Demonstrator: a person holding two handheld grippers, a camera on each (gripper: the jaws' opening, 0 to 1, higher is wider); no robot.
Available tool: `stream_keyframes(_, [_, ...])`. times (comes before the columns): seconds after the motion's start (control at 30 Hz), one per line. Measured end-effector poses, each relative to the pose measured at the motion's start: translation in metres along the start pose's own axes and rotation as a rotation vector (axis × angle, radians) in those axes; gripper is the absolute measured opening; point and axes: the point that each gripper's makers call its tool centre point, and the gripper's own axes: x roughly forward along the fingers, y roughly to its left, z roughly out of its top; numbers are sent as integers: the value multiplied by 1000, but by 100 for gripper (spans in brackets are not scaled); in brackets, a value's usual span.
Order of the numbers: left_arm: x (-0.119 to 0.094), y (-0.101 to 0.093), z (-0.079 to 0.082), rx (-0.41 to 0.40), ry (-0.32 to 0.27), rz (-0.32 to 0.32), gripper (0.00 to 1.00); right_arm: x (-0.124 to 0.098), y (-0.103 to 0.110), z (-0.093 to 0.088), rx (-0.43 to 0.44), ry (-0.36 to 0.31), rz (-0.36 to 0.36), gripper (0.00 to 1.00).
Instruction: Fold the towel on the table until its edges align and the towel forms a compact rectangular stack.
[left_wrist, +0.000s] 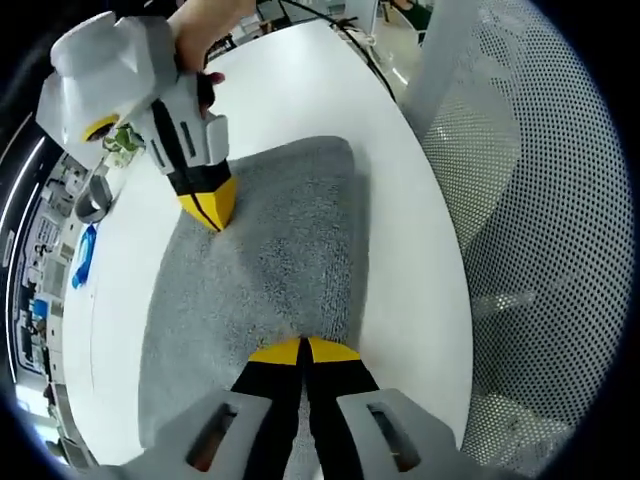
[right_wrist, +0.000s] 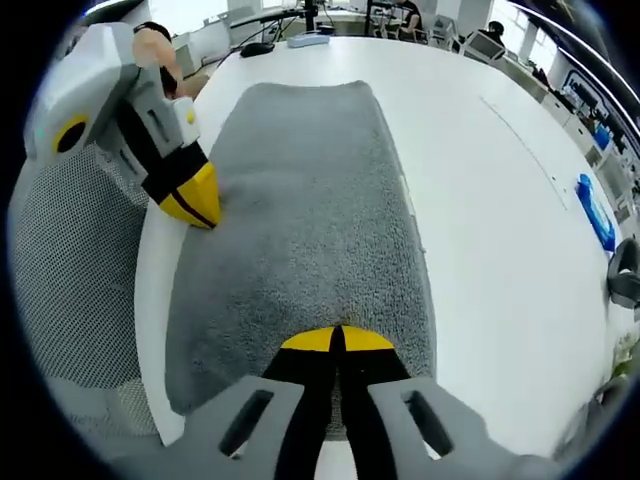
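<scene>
Left gripper view: my left gripper (left_wrist: 303, 350) and right gripper (left_wrist: 213, 212) both clench the grey terry towel (left_wrist: 270, 270) on the white table (left_wrist: 300, 80). It looks folded once; further folds remain, I judge.

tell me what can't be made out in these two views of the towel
- Left gripper view: the near edge of the grey terry towel is hidden behind the left tongs.
- Right gripper view: whether the right tongs pinch any cloth is hidden by their shut yellow tips.
- Blue object on the white table: too small and distorted to identify.
</scene>
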Motion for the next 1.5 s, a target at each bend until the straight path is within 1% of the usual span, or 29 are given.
stream_keyframes(0.13, [-3,3,-9,-16,11,10,0,-2,12,-2,18,-15,0,0])
stream_keyframes(0.33, [-6,9,-22,-46,25,15,0,-2,31,-3,17,-29,-16,0])
stream_keyframes(0.5, [-8,16,-34,-57,42,30,0,-1,50,0,49,-60,-10,0])
stream_keyframes(0.77, [-11,30,-51,-67,67,54,0,6,79,12,32,-109,-7,0])
stream_keyframes(0.8, [-11,31,-52,-68,68,55,0,7,83,15,-1,-115,-6,0])
stream_keyframes(0.9, [-11,36,-55,-68,77,57,1,9,89,19,-19,-118,-13,0])
stream_keyframes(1.0, [-11,42,-59,-52,94,65,1,12,96,25,-29,-130,-3,0])
stream_keyframes(1.13, [-10,49,-63,-71,88,85,1,15,101,31,-45,-139,0,0])
stream_keyframes(1.3, [-9,54,-65,-81,76,105,1,18,106,37,-78,-153,-29,0])
stream_keyframes(1.5, [-8,59,-67,-81,84,116,1,21,111,44,-108,-165,-50,0])
